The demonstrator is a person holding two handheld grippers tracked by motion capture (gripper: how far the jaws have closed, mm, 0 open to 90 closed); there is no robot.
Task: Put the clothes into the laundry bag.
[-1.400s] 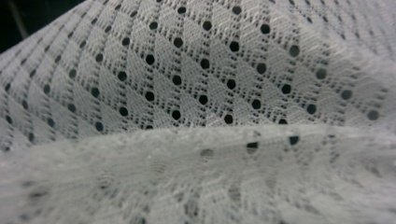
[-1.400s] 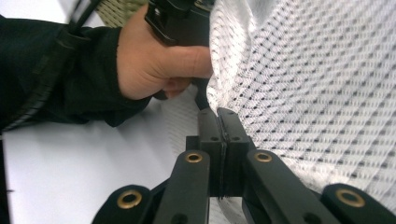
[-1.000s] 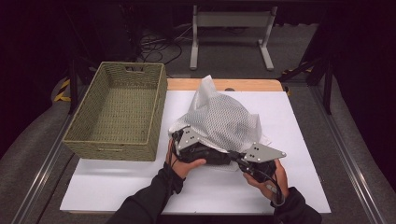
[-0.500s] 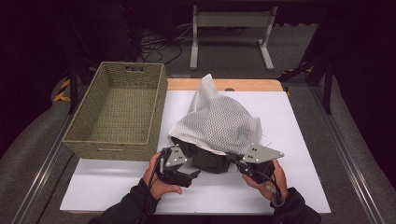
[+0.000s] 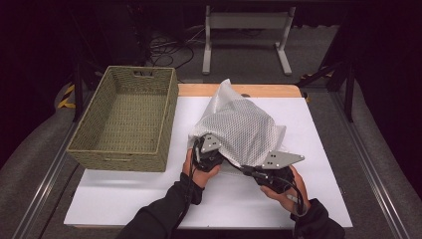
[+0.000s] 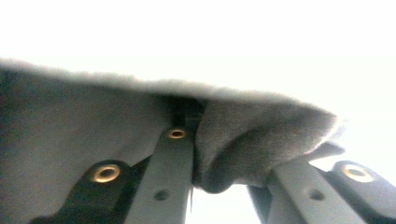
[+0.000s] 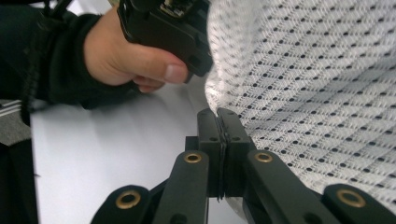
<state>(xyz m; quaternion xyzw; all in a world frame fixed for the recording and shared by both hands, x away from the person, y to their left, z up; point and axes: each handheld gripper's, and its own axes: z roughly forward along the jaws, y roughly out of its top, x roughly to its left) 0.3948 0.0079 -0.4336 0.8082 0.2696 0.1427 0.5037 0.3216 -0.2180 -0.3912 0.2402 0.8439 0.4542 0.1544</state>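
The right gripper (image 7: 219, 119) was clamped on the near hem of the white mesh bag (image 5: 239, 127), its two black jaws pressed flat together with only a thin lip of fabric between them, low and centre in the right gripper view. In the high view it sat at the lower right of the bag (image 5: 259, 172), held in the person's right hand (image 5: 283, 191). The left gripper (image 5: 206, 157) had just been closing — in its own view the jaws stood nearly together with a rolled fold of grey-looking cloth (image 6: 252, 149) bunched at their tips, so it had the bag's lower left edge.

The bag lay in a loose, peaked heap at the middle of the white bench (image 5: 124, 199), one corner standing up toward the top of the frame. To its left stood the woven basket (image 5: 124, 149), apart from the bag.

By its look the bag would handle as light and thoroughly limp: an open, perforated weave that drapes, folds over itself and offers no stiffness to push against. It seemed unlikely to break, but thin mesh can slide out of a shallow pinch — a hem or a doubled fold gives more to bite on than a single layer. Taking it at two well-separated points along the edge, as here, looked the sensible way to keep the mouth spread rather than letting it collapse.
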